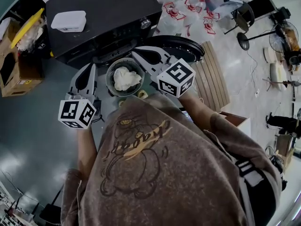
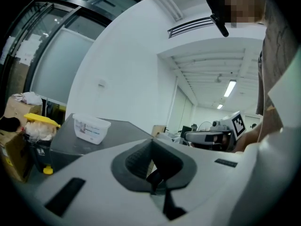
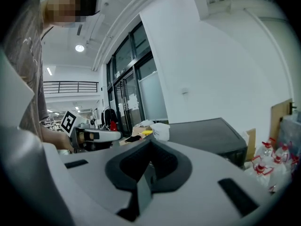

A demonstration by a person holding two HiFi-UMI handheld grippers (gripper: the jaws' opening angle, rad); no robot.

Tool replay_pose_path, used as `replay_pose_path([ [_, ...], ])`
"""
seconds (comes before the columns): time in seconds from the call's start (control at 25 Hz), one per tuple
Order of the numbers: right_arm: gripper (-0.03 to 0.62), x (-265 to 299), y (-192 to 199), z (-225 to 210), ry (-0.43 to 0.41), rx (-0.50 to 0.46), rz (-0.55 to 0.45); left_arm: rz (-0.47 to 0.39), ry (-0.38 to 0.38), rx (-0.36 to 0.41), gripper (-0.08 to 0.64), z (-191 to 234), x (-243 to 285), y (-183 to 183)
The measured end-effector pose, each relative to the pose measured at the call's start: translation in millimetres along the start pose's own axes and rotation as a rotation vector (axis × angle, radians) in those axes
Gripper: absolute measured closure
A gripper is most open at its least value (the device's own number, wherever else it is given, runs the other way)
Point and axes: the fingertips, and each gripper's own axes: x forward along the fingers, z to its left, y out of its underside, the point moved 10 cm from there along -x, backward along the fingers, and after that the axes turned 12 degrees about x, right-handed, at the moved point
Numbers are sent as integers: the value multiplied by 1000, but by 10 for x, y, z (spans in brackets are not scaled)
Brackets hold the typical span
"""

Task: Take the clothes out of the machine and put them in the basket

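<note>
At the basket [image 1: 112, 70] with its white cloth [image 1: 126, 78], drop seemingly done, left gripper [image 1: 90, 69] and right gripper [image 1: 139, 56] hang closed, empty; the machine [image 1: 103, 13] next demands opened jaws.

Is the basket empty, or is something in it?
Not empty: a crumpled white cloth lies inside the round grey basket, per the head view.

Crumpled white cloth [image 1: 126, 78] fills a ribbed grey plastic basket [image 1: 111, 71], the machine [image 1: 108, 8] has a smooth matt dark top, and the floor [image 1: 28, 126] shines glossy.
</note>
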Motion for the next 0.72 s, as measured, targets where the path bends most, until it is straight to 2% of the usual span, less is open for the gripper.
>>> replay_pose_path([
  [0.48,595,10,27,-37,-11,-4,7,5,-4,15,554,-39,113,-35],
  [0.72,595,58,6,-51,-18,-16,17,-3,-18,-23,554,4,111,-70],
])
